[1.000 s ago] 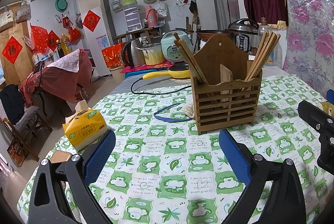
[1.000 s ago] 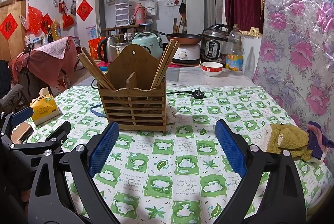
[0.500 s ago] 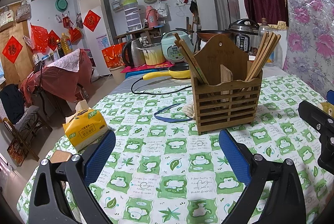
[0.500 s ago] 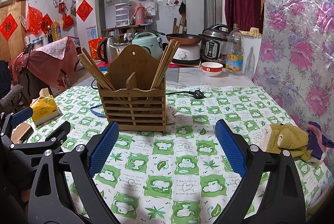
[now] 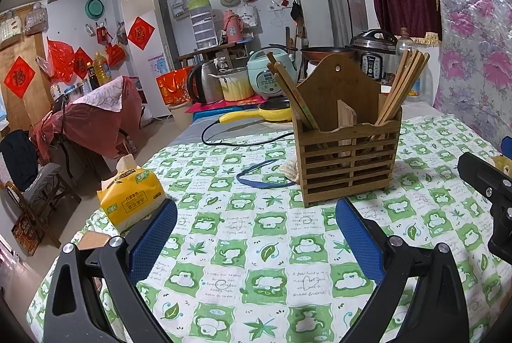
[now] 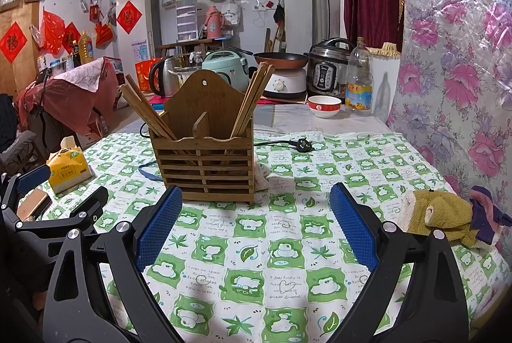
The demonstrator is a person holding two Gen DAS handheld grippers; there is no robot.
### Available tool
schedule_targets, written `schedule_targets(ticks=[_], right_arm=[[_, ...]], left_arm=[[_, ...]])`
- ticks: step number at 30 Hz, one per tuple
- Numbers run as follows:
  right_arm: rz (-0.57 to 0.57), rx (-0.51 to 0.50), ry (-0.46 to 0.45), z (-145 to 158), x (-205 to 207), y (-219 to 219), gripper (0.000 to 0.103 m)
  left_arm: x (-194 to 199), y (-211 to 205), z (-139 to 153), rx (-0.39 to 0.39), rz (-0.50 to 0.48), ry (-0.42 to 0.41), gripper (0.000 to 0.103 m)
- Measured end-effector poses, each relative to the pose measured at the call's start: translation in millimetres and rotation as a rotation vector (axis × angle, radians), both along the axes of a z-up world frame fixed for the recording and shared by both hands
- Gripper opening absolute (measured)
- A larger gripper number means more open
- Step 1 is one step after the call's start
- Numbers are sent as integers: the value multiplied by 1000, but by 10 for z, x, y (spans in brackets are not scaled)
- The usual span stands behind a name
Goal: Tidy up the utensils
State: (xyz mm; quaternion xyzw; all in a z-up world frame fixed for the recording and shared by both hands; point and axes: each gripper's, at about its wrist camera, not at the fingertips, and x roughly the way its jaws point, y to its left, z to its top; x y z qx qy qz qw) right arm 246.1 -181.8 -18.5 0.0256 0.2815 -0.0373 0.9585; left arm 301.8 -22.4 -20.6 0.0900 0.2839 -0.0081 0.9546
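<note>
The slatted brown wooden utensil holder (image 6: 204, 151) with its arched back board stands upright near the middle of the bench (image 6: 288, 247), which is covered by a green-and-white checked cloth. A thin upright divider splits it into two compartments. One bundle of long wooden chopsticks (image 6: 144, 109) leans outward from the left compartment, and a second bundle of chopsticks (image 6: 252, 96) leans out of the right one.

Judging by this, the sorting looks largely done: every utensil in view sits inside the holder, and no loose chopstick or spoon lies on the cloth in either view. The strip of bench behind the holder is hidden, so something small could still lie there.

The left gripper (image 5: 256, 243) and the right gripper (image 6: 256, 231) both hover over the near part of the bench, short of the holder, their blue-padded jaws spread wide and holding nothing.

Around the holder, a blue band (image 5: 262, 176) and a pale crumpled cloth (image 5: 289, 167) lie just beside its base. A yellow pack of tissues (image 5: 131, 199) sits well apart toward the left edge, and an olive and purple heap of fabric (image 6: 448, 215) near the right edge. A black plug (image 6: 302, 144) on its cord rests behind the holder. These are not utensils, so little seems left to do.
</note>
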Motion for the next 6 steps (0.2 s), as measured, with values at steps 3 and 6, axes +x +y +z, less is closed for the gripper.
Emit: schedule_targets(ticks=[3,6], right_arm=[[0,-1,-1,-5,-8,-8,91],[0,-1,-1,-7,-9,-8,91]], left_arm=[[36,31,13,-7,6,1,97],[39,49,16,-6,3,-1,97]])
